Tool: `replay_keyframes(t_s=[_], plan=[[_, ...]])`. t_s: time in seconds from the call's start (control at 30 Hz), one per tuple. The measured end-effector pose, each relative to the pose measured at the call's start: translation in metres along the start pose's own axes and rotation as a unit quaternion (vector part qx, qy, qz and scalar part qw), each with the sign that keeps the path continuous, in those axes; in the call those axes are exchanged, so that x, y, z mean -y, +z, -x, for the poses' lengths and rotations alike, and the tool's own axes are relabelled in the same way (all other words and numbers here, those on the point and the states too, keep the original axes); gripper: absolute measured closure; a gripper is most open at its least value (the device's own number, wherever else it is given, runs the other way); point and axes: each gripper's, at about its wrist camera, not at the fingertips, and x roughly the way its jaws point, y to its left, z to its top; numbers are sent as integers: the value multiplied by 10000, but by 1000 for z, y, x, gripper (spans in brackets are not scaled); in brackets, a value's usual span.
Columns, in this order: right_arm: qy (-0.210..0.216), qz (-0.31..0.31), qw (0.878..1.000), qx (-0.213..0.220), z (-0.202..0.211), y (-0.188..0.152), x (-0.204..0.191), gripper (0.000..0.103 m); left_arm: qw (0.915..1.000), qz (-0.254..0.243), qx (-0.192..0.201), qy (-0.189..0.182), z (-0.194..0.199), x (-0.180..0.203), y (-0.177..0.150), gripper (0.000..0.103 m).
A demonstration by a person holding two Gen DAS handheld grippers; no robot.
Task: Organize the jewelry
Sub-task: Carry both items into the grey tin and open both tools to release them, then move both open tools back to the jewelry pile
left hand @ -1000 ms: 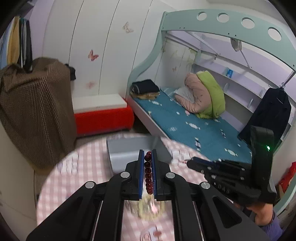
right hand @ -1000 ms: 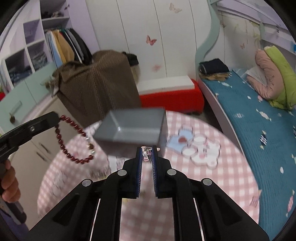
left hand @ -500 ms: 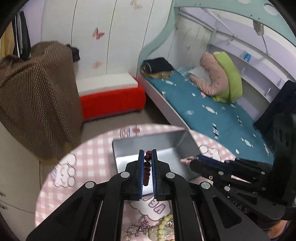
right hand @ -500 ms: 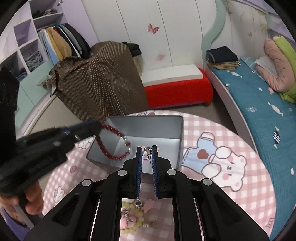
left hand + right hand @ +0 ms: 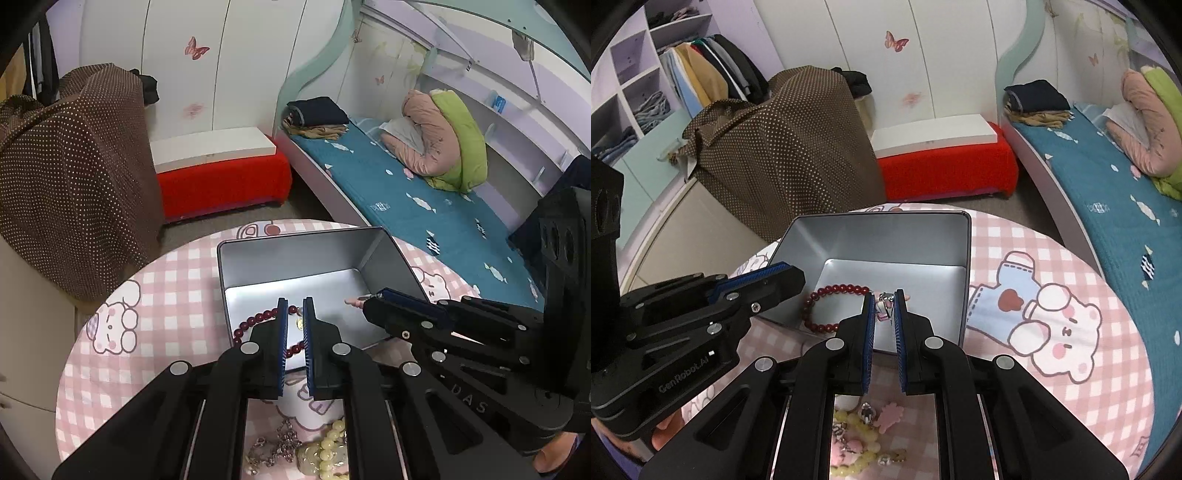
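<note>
A grey metal box [image 5: 295, 254] [image 5: 879, 236] stands open on the round pink checked table. A dark red bead bracelet [image 5: 827, 306] [image 5: 255, 321] lies on the box floor at its near left. My left gripper [image 5: 294, 306] is slightly open just above it, holding nothing; it also shows in the right wrist view [image 5: 783, 277]. My right gripper [image 5: 885, 299] is shut on a small pink and silver charm [image 5: 882, 306] over the box; in the left wrist view its tips [image 5: 373, 299] hold the charm [image 5: 356, 302].
Pale yellow beads [image 5: 325, 454] [image 5: 857, 424], a silver chain [image 5: 273, 446] and pink charms [image 5: 890, 417] lie on the table near me. Beyond the table are a red bench [image 5: 221, 181], a bed [image 5: 406, 199] and a brown covered object [image 5: 74, 166].
Both grippers moved down over the box. My left gripper opened and let go of the red bracelet, which now lies in the box. The right gripper still holds the charm.
</note>
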Motion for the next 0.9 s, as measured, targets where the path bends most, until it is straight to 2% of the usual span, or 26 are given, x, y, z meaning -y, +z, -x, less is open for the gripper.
replay_keyframes(t_s=[0.07, 0.17, 0.2, 0.33, 0.4, 0.43, 0.5, 0.57, 0.63, 0.77, 0.9], plan=[[34, -46, 10000, -6, 2, 0, 2, 92, 10000, -10, 33, -8, 2, 0, -1, 93], [80, -133, 9999, 5, 5, 0, 4, 90, 9999, 8, 110, 31, 8, 1, -4, 71], [94, -164, 9998, 18, 7, -1, 4, 90, 9999, 25, 158, 42, 12, 1, -5, 68], [57, -145, 9998, 131, 19, -3, 2, 90, 9996, -16, 276, -34, 28, 6, -8, 66], [57, -132, 9997, 221, 30, -5, 0, 90, 9992, -1, 396, -4, 40, 8, -10, 50], [38, -112, 9996, 271, 36, -7, -1, 89, 9990, 7, 453, 17, 45, 9, -11, 47], [-57, -62, 9992, 397, 50, -10, -4, 83, 9979, 0, 646, 79, 61, 11, -16, 42], [-121, -37, 9987, 492, 62, -14, -5, 64, 9969, -6, 766, 166, 73, 12, -22, 36], [-216, 0, 9978, 622, 75, -21, -5, 59, 9957, 13, 880, 276, 84, 12, -28, 34], [-395, 57, 9965, 739, 93, -38, -2, 59, 9933, 38, 1014, 555, 99, 13, -47, 34], [-596, 98, 9953, 761, 103, -61, 1, 55, 9930, 89, 938, 707, 98, 14, -68, 34]])
